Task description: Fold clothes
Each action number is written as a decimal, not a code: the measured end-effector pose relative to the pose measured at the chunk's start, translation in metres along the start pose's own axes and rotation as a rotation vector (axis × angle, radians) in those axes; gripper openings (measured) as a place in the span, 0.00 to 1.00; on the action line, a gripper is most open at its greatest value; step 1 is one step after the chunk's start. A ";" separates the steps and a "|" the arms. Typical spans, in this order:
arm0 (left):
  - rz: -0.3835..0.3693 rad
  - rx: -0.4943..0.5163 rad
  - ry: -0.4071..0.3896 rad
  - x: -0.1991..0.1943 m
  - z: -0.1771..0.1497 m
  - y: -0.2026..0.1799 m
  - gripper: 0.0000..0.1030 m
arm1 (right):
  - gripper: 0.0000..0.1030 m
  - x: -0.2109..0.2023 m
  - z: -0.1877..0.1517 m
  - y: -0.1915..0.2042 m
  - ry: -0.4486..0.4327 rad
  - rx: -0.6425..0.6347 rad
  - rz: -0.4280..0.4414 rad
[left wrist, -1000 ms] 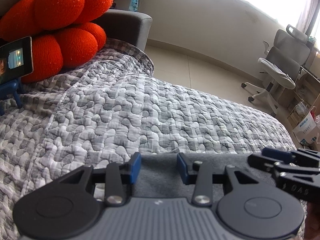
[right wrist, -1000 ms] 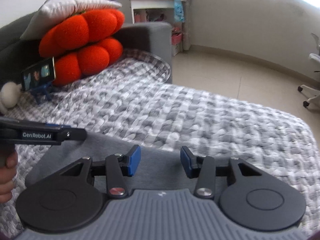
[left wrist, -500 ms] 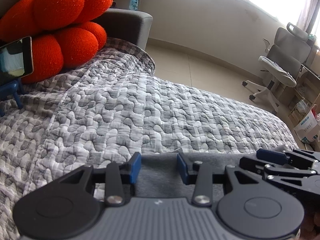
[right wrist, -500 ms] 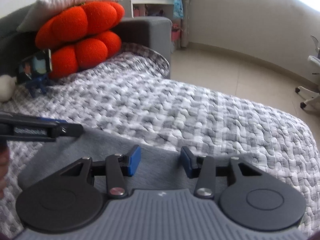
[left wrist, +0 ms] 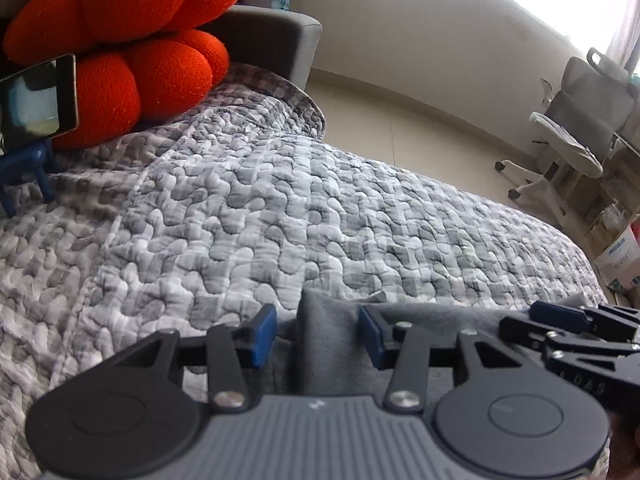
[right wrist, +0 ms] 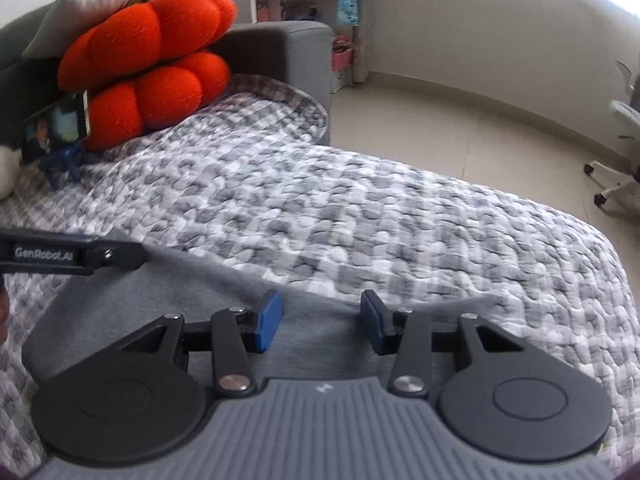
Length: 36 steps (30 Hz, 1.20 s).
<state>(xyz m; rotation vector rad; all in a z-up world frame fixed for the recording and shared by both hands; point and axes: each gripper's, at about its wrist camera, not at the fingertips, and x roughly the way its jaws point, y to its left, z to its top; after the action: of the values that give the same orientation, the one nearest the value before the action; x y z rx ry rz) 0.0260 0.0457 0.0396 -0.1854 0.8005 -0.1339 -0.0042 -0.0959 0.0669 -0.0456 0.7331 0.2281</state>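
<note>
Two claws w/ jaws apart over a grey garment (right wrist: 224, 284) on the quilted bed (left wrist: 280, 208), bottom of frame: left claw (left wrist: 318, 334) straddles a raised fold, right claw (right wrist: 321, 322) over flat cloth.

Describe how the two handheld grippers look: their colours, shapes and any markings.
Both are alike. The left gripper and the right gripper each have a ribbed grey body, two round black discs, black linkage arms with silver screws, and blue pads on the fingertips. "GenRobot.AI" is printed in white on the left one's side.
</note>
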 end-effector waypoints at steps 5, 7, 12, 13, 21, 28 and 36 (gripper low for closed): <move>0.005 0.004 -0.001 -0.002 -0.001 -0.002 0.46 | 0.44 -0.012 -0.005 -0.027 -0.003 0.064 -0.047; 0.006 0.002 0.000 -0.001 -0.001 -0.002 0.46 | 0.43 -0.014 -0.006 -0.033 0.000 0.075 -0.055; 0.008 0.006 -0.001 -0.001 -0.002 -0.001 0.46 | 0.42 -0.014 -0.008 -0.039 0.005 0.074 -0.082; 0.009 0.006 -0.001 -0.001 -0.002 -0.001 0.46 | 0.42 -0.014 -0.008 -0.040 0.005 0.074 -0.087; 0.011 0.007 0.000 0.000 -0.001 -0.001 0.46 | 0.44 -0.017 -0.010 -0.048 0.006 0.093 -0.129; 0.012 0.009 0.000 0.001 0.000 0.000 0.46 | 0.48 -0.021 -0.009 -0.052 0.001 0.122 -0.138; 0.013 0.008 0.001 0.002 0.000 0.001 0.46 | 0.48 -0.029 -0.010 -0.050 -0.017 0.120 -0.154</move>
<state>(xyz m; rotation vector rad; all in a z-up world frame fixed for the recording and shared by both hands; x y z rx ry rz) 0.0276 0.0459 0.0380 -0.1731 0.8015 -0.1248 -0.0208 -0.1510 0.0765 0.0144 0.7213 0.0367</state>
